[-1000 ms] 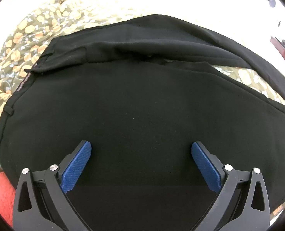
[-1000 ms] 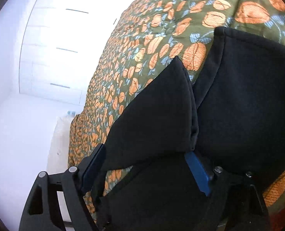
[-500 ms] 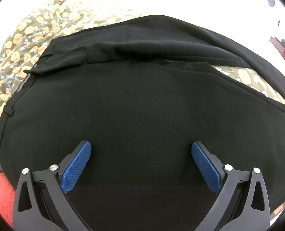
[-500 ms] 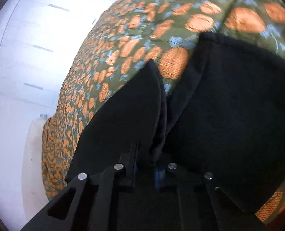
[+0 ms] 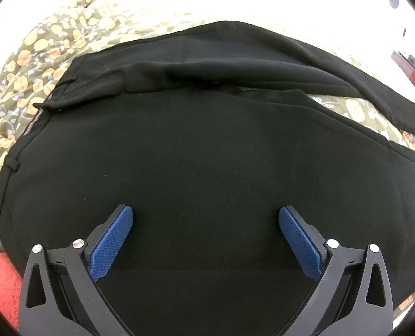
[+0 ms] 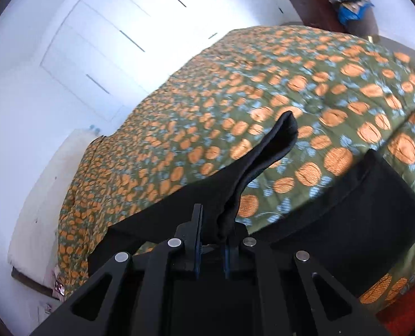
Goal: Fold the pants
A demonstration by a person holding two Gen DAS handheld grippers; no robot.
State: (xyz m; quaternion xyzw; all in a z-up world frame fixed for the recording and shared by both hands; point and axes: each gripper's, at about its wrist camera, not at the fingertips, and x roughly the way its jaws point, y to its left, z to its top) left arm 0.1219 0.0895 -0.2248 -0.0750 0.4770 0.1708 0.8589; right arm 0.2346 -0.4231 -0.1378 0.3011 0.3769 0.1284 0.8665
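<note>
Black pants (image 5: 201, 145) lie spread on a flowered bedspread (image 5: 39, 56), waistband to the left, one leg folded along the far side. My left gripper (image 5: 206, 224) hovers open and empty over the seat of the pants. In the right wrist view my right gripper (image 6: 211, 240) is shut on the hem end of a pant leg (image 6: 263, 156) and holds it lifted above the bedspread (image 6: 235, 84). The other leg end (image 6: 375, 196) lies flat at the right.
A red cloth (image 5: 0, 282) shows at the lower left of the left wrist view. White wardrobe doors (image 6: 109, 42) stand beyond the bed. A dark wooden cabinet (image 6: 327, 8) with piled clothes stands at the far right.
My right gripper closed on the pant leg hem and lifted it off the bed, tilting the view up. My left gripper stayed still and open.
</note>
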